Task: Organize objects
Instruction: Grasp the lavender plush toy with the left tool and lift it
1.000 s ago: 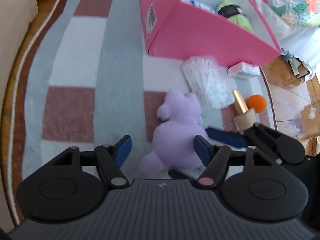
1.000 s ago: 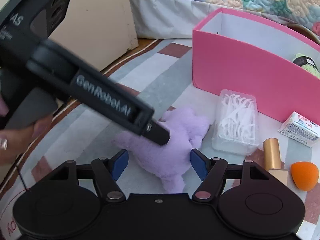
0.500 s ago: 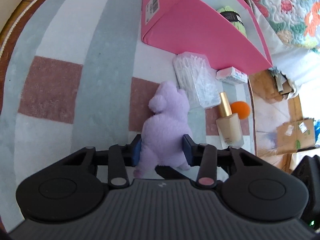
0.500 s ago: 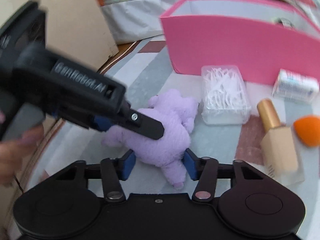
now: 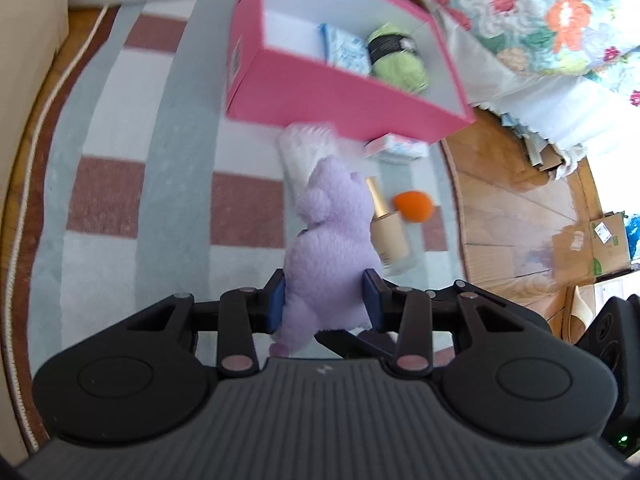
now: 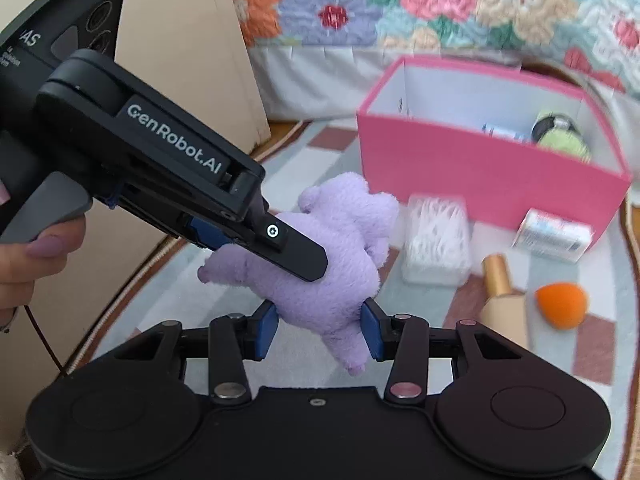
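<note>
A purple plush toy [image 5: 332, 240] hangs above the striped rug, held by both grippers. My left gripper [image 5: 325, 305] is shut on its lower body; it also shows in the right wrist view [image 6: 280, 248] clamping the toy [image 6: 340, 240] from the left. My right gripper [image 6: 319, 330] is shut on the toy's underside and legs. The open pink box [image 5: 348, 92] stands beyond, holding a green yarn ball [image 5: 396, 64] and a blue-white packet [image 5: 346, 50].
On the rug [image 5: 120, 184] by the box lie a clear box of floss picks [image 6: 436, 240], a small white packet [image 6: 552, 234], a gold-capped foundation bottle [image 6: 500, 288] and an orange sponge [image 6: 560, 304]. A beige cabinet [image 6: 180, 40] stands left, a floral quilt [image 6: 440, 0] behind.
Both grippers closed on the plush toy and lifted it off the rug, toward the pink box.
</note>
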Demonstrator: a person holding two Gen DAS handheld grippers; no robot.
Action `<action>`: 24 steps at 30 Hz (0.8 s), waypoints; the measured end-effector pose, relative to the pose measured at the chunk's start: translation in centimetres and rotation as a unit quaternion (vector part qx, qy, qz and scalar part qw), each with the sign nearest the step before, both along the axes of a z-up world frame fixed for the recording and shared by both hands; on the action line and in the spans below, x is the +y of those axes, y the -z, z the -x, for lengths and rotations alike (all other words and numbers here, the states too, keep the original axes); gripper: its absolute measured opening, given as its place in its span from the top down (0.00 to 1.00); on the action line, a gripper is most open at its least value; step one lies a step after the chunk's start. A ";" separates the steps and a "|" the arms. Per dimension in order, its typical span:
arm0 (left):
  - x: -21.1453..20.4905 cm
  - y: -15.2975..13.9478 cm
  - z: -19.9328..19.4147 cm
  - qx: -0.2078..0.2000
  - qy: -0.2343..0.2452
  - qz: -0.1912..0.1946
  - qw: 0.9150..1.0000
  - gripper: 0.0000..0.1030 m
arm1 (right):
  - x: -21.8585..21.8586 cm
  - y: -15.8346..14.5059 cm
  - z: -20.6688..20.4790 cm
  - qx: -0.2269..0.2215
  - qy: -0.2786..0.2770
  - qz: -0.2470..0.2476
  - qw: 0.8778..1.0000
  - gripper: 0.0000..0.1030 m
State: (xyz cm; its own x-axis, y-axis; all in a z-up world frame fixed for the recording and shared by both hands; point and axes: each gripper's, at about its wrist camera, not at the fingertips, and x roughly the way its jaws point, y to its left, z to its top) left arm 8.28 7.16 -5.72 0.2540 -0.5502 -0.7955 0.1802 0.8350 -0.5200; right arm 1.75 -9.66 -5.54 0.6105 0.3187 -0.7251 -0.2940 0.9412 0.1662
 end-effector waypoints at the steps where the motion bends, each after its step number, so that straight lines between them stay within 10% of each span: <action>1: -0.2 -0.9 0.1 -0.010 0.002 0.000 1.000 0.62 | -0.1 -0.8 -0.1 -0.002 0.002 0.003 1.000 0.52; 24: -3.5 -12.5 -3.9 -0.124 0.022 0.031 0.991 0.62 | -2.6 -11.7 -4.4 -0.104 -0.004 0.074 0.992 0.52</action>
